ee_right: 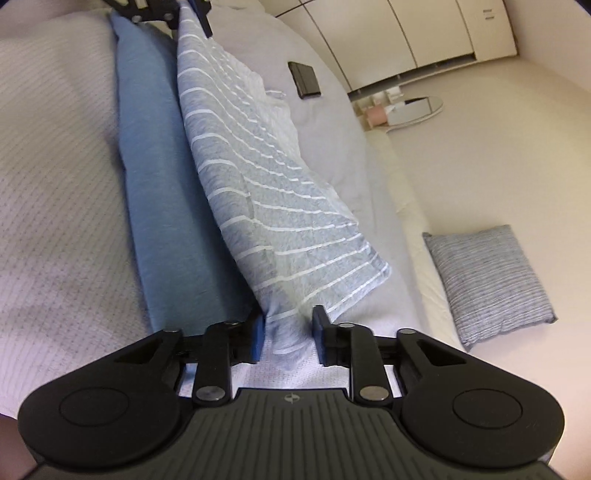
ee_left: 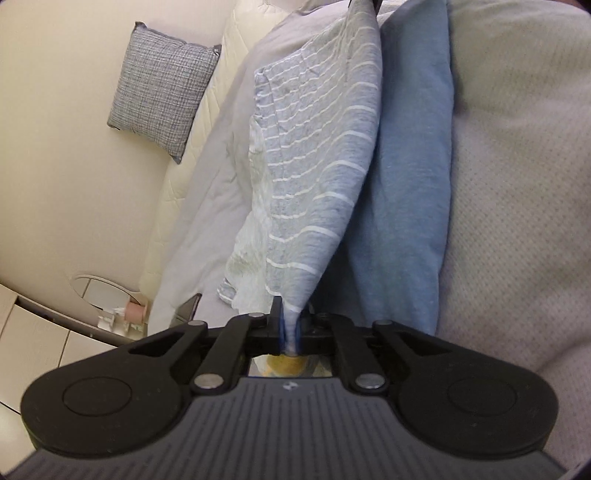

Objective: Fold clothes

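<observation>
Domestic bedroom. A bed (ee_right: pixel 332 122) with pale grey bedding fills the centre of both wrist views; a cream quilted mattress edge (ee_left: pixel 173 177) borders it. A grey woven cushion (ee_left: pixel 162 88) lies at 10 o'clock in the left view and at 4 o'clock (ee_right: pixel 487 280) in the right view. An oval mirror (ee_right: pixel 417 109) and a pink container (ee_right: pixel 376 115) sit on the pale floor at 2 o'clock beside white cupboard doors (ee_right: pixel 424 33). A dark flat case (ee_right: pixel 303 79) rests on the bedding. A folded blue cloth (ee_right: pixel 159 177) and a striped garment (ee_right: pixel 258 192) lie over the bed.
</observation>
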{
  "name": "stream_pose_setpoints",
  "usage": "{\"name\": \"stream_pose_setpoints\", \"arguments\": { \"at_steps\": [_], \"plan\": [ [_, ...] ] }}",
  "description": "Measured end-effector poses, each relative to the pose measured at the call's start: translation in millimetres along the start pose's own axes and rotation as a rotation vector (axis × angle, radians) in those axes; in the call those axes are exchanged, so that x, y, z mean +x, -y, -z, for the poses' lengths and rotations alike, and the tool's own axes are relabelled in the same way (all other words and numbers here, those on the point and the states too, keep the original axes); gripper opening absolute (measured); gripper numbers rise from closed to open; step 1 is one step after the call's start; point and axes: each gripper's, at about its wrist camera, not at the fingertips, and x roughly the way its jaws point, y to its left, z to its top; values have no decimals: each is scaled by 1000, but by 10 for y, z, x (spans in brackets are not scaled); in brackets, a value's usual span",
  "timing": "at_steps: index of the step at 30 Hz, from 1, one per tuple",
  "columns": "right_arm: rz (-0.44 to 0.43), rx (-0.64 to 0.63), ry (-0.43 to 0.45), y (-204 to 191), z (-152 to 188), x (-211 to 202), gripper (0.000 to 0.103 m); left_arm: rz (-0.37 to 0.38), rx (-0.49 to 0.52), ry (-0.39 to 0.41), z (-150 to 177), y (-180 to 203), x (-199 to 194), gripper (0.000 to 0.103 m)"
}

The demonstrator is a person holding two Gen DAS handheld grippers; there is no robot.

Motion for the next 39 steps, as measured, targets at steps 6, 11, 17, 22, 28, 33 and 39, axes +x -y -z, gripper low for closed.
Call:
{"name": "stream_pose_setpoints", "arguments": {
  "at_steps": [6,11,17,22,28,33,39],
  "plan": [
    [67,52,33,104,-64,-153,3,-61,-38,11,30,-82,-238,3],
    [43,23,51,-125,-33,-310,3,-16,32,-36,76,288,-298,3],
    [41,42,27,-303,79,-315,3,-63,-23,-64,58,328,-439,12],
    [58,15,26,-356,146,-422,9,-108,-29,-43,70,338,-616,14],
    [51,9,31,-371,105,-384,9,-81,-36,-52,31,349,-549,3],
    [64,92,34,-309,109,-454,1,-64,-63,-48,35,323,-650,2],
    [35,108,12,-479,115,-438,2,-29,-98,-61,94,350,-589,2]
  ]
}}
